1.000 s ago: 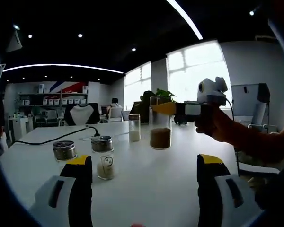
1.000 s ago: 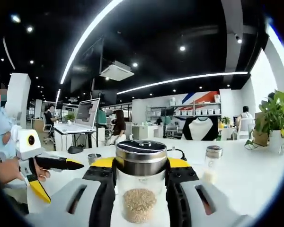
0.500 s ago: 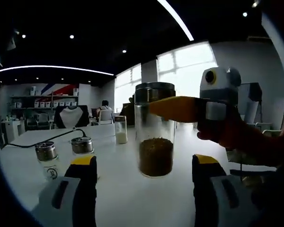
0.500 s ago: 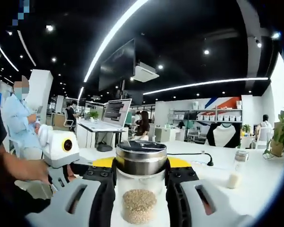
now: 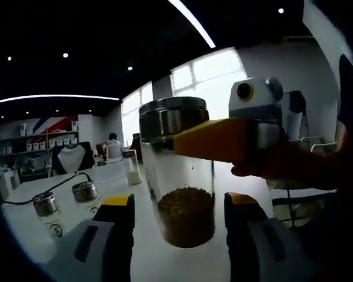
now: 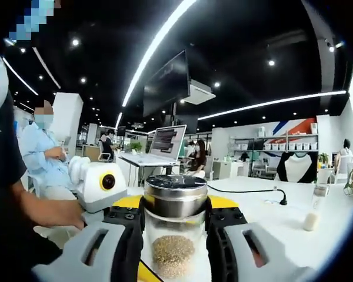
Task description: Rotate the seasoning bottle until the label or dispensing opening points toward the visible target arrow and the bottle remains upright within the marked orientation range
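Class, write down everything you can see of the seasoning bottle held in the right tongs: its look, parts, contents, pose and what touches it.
The seasoning bottle is a clear glass-like cylinder with a shiny metal cap. Brown granules fill its lower part; the rest looks empty. It stands upright, lifted above the white table. The right tongs clamp it just below the cap, one yellow-tipped jaw on each side. In the left gripper view it hangs between the jaws of the left tongs, which stand apart from it. No label or arrow is visible.
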A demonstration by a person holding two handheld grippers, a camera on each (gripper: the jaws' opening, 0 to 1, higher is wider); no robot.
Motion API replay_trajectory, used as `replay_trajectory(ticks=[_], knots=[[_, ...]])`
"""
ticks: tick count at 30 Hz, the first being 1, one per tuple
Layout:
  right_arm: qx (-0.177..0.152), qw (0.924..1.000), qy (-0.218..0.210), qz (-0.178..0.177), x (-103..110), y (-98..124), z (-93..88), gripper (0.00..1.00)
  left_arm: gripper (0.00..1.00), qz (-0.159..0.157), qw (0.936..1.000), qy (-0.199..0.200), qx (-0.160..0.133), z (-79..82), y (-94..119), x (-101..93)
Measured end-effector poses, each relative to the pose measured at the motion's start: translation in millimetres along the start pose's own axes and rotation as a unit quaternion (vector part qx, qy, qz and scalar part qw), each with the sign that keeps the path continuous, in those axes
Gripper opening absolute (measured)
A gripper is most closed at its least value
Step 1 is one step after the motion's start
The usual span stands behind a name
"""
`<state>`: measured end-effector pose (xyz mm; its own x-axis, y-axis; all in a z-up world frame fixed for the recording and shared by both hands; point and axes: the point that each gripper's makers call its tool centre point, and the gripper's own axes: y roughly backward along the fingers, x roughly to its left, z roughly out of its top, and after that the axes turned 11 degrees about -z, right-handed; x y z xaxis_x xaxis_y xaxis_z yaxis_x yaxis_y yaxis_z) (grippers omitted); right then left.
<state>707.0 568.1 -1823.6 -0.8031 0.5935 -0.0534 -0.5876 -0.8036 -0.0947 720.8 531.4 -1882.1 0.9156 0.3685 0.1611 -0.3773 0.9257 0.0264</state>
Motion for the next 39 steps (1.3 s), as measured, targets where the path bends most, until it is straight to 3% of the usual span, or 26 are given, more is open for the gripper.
replay_trajectory(ticks=[5,8,13,16,19,21,24,27,34,37,39], knots=[[-0.009,0.9997,-0.021,0.010,1,4,3.5,0.38,0.58,-0.016,0.9996,-0.018,0.017,-4.8,-5,-7.9],[-0.014,0.9995,-0.014,0.023,9,6,4.7,0.38,0.58,-0.025,0.9996,-0.006,0.013,-6.0,-7,-11.3],[-0.015,0.9997,-0.005,0.021,10,5,2.9,0.38,0.49,-0.027,0.9994,0.023,0.004,-6.3,-11,-14.1],[-0.016,0.9997,-0.001,0.019,10,5,3.3,0.38,0.48,-0.012,0.9996,0.025,0.008,-5.7,-11,-12.5],[-0.016,0.9998,0.015,0.002,6,1,3.7,0.38,0.47,0.026,0.9994,0.021,0.014,-5.6,-9,-2.2],[-0.021,0.9983,0.053,-0.011,8,-4,2.3,0.38,0.47,0.066,0.9974,0.008,0.029,-8.1,-5,7.6],[-0.029,0.9965,0.066,-0.042,7,-12,1.3,0.37,0.47,0.134,0.9901,-0.008,0.042,-9.1,4,26.2],[-0.033,0.9946,0.056,-0.080,3,-18,2.9,0.37,0.47,0.173,0.9839,-0.016,0.042,-7.7,11,35.7],[-0.030,0.9890,0.032,-0.141,-5,-22,0.5,0.37,0.47,0.203,0.9774,-0.025,0.055,-11.6,11,38.7],[-0.033,0.9884,0.028,-0.145,-7,-19,0.0,0.37,0.48,0.188,0.9806,-0.024,0.052,-10.9,9,36.1],[-0.041,0.9901,0.016,-0.134,-8,-16,4.7,0.36,0.48,0.166,0.9851,-0.032,0.033,-4.6,7,33.1]])
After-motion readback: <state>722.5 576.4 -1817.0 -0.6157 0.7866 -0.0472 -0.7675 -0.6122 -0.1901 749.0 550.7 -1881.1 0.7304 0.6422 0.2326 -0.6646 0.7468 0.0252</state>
